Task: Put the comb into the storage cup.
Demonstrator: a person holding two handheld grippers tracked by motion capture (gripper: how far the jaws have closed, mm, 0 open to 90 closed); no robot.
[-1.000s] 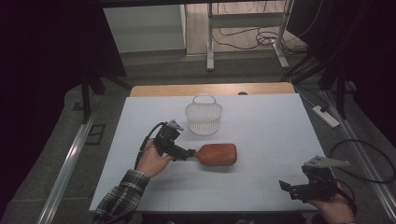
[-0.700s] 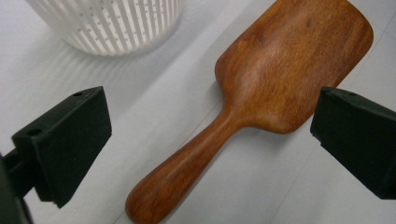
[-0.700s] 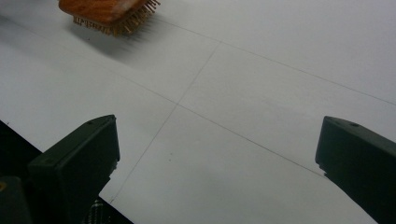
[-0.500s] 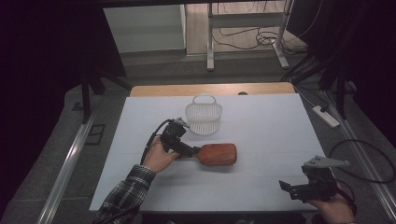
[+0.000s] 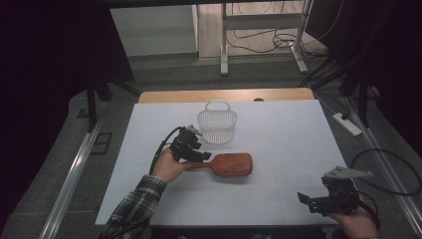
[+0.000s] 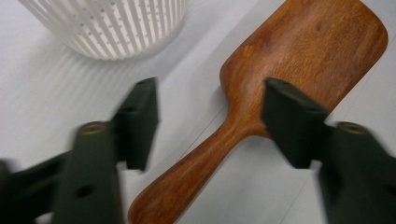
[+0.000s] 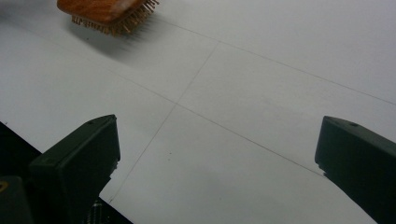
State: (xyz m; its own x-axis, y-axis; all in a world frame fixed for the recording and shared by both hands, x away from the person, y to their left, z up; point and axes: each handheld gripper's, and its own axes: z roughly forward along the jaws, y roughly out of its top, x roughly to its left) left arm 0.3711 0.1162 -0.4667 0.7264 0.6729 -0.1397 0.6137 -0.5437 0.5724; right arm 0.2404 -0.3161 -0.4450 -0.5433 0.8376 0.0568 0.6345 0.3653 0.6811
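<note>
A wooden paddle hairbrush (image 5: 231,164) lies bristles down in the middle of the white table, with its handle pointing left. My left gripper (image 5: 205,156) reaches over that handle. In the left gripper view the jaws of the left gripper (image 6: 210,91) have just been closing. They straddle the brush (image 6: 299,46) where the handle meets the head, and a gap still shows on the left jaw's side. My right gripper (image 5: 309,201) rests at the table's front right, open and with nothing in it. In the right gripper view its jaws (image 7: 217,140) stand wide, far from the brush's bristles (image 7: 109,21).
A white slatted basket (image 5: 216,127) with a small handle stands just behind the brush, close to the left gripper, and shows at top left (image 6: 112,23) in the left gripper view. The table's front edge lies just below the right gripper.
The left hand has shifted slightly right, towards the brush, bringing its jaws over the handle. The brush, the basket and the right gripper have stayed where they were.
</note>
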